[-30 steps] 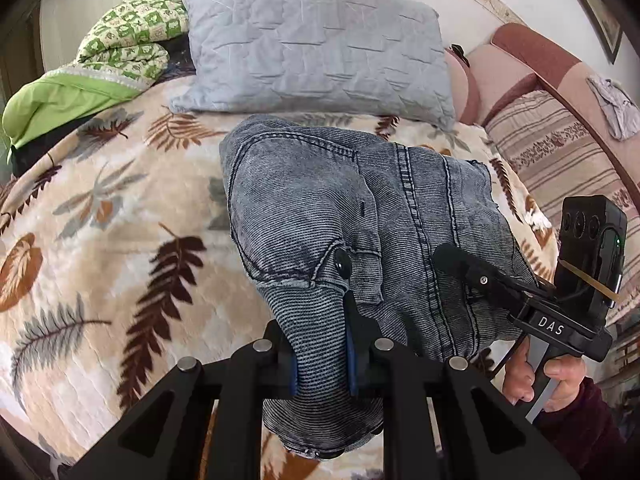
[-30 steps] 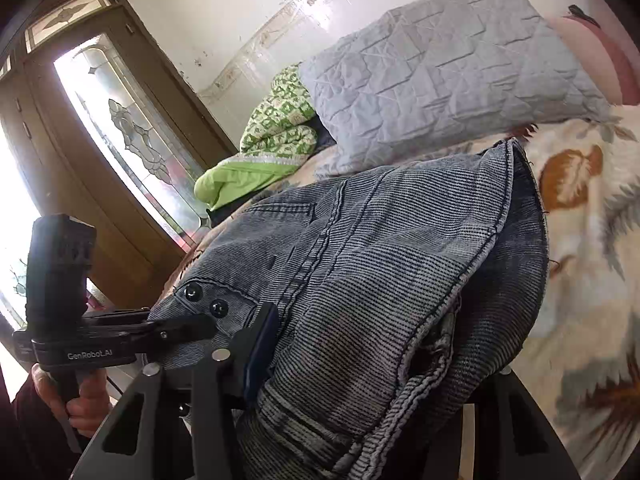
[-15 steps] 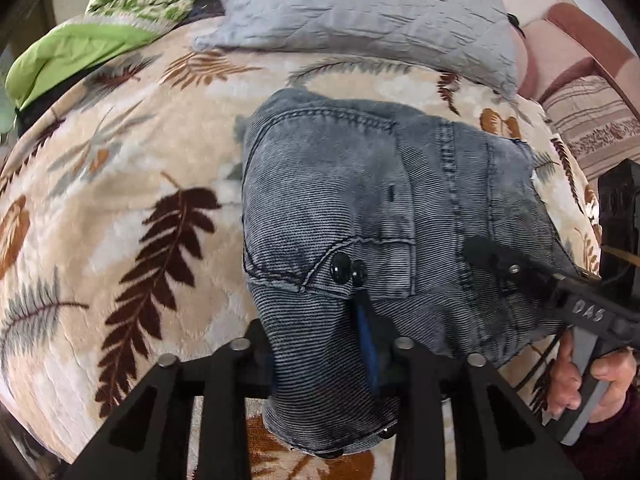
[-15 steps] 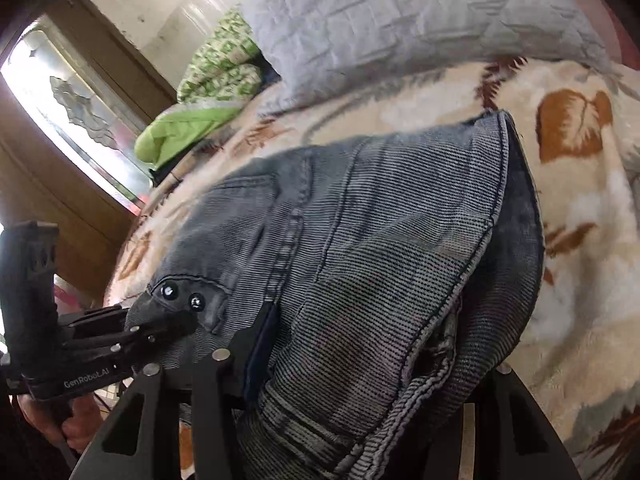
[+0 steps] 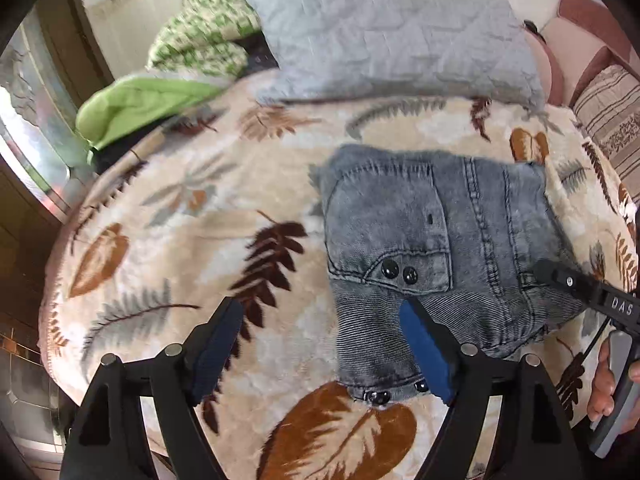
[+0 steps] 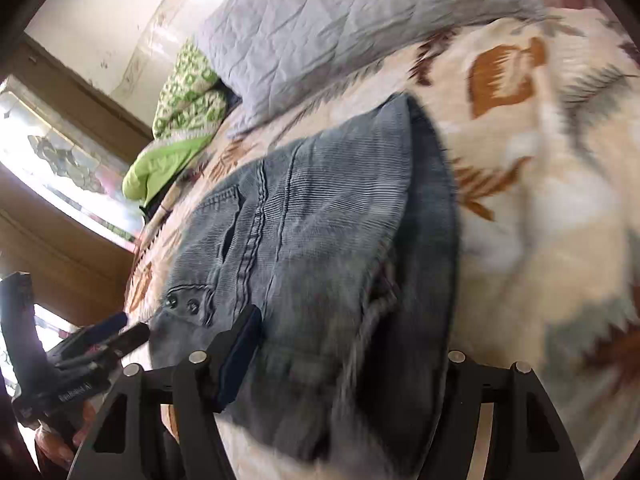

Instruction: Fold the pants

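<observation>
The grey denim pants (image 5: 432, 236) lie folded into a compact bundle on the leaf-patterned blanket (image 5: 168, 248). My left gripper (image 5: 320, 344) is open and empty, its jaws wide apart, just in front of the bundle's near left corner. My right gripper (image 6: 348, 364) sits at the bundle's near right edge, the denim (image 6: 320, 224) lying between its wide-apart fingers; its right finger is hidden by cloth. It also shows at the right edge of the left wrist view (image 5: 576, 284).
A grey quilted pillow (image 5: 384, 28) and a green patterned blanket (image 5: 188, 52) lie at the bed's far end. A striped cushion (image 5: 608, 116) is far right. A glass-panelled door (image 6: 60, 168) stands to the left, past the bed edge.
My left gripper has opened and let go of the pants' waistband corner, and has pulled back. The right gripper has opened around the fold. The bundle now rests flat on the blanket.
</observation>
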`<state>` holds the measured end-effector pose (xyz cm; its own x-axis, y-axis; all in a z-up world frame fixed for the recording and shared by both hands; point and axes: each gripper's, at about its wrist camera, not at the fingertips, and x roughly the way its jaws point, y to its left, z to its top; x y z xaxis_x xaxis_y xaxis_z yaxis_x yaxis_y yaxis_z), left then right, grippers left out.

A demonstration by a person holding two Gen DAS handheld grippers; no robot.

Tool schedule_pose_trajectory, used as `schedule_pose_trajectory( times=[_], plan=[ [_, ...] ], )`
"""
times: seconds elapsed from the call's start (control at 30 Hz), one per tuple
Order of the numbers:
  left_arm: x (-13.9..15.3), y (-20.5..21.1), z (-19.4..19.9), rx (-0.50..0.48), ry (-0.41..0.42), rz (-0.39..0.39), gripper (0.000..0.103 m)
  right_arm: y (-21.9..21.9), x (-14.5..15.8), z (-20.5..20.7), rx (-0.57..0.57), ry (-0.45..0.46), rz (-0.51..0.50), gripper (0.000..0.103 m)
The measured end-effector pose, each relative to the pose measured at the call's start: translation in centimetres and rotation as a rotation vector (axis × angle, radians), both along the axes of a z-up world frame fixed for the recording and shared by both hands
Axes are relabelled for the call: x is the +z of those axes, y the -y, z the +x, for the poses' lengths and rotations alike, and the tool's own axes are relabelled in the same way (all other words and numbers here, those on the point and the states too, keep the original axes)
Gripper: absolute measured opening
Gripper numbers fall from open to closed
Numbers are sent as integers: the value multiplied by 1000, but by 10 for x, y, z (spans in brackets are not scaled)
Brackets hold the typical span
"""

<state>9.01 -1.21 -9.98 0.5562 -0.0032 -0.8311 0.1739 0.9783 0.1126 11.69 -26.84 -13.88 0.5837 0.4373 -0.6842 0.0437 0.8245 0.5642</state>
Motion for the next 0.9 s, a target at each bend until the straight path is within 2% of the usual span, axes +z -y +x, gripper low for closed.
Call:
schedule_pose_trajectory(
  times=[0.17, 0.3, 0.4, 0.63, 0.9],
  plan=[
    [41, -2, -25, 10, 129, 24, 85, 7, 27, -43, -86, 61, -138, 71],
    [70, 1, -45, 0, 235, 40, 88, 10, 48, -79, -152, 122, -176, 71],
    [89, 1, -61, -6, 303, 33, 90, 0, 73, -100, -161, 188, -251, 71],
    [121, -6, -89, -6, 401, 6, 93, -42, 139, -133, -140, 360, -364, 71],
    [144, -25, -107, 46, 481, -32, 101, -75, 194, -159, -172, 511, -408, 74]
  ],
)
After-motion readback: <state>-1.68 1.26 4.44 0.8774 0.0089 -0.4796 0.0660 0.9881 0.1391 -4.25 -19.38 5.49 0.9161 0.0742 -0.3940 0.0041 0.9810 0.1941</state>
